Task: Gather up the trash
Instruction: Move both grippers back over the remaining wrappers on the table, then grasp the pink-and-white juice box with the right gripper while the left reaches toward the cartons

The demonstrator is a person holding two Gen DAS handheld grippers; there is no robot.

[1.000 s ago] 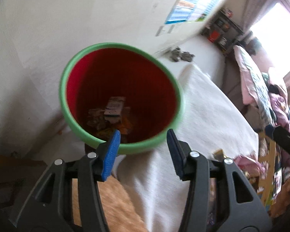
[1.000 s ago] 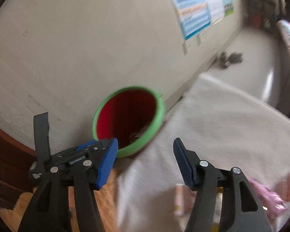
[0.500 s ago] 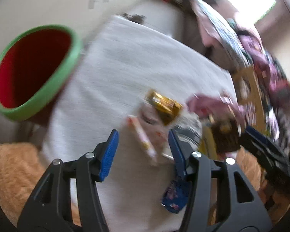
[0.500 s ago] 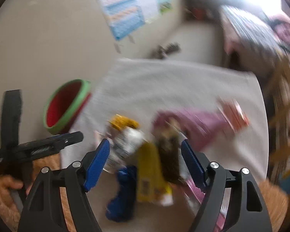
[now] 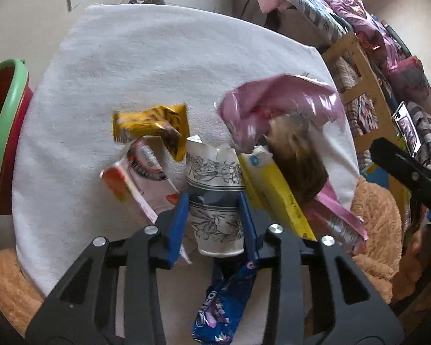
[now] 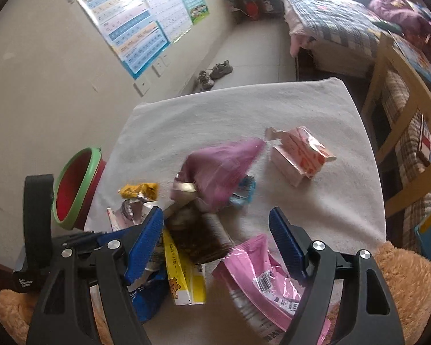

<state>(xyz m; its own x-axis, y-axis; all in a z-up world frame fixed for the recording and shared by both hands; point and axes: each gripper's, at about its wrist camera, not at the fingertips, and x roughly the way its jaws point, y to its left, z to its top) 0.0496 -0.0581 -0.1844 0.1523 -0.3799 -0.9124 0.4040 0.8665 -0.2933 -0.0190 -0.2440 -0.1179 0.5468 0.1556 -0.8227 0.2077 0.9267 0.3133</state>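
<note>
My left gripper (image 5: 214, 221) has just been closing and now pinches the paper cup (image 5: 215, 198), with the bin (image 5: 3, 132) far off to its left. My right gripper (image 6: 215, 241) hangs wide and empty over the wrappers (image 6: 261, 281). I judge most of the trash is still left on the bench (image 5: 146, 66).
</note>
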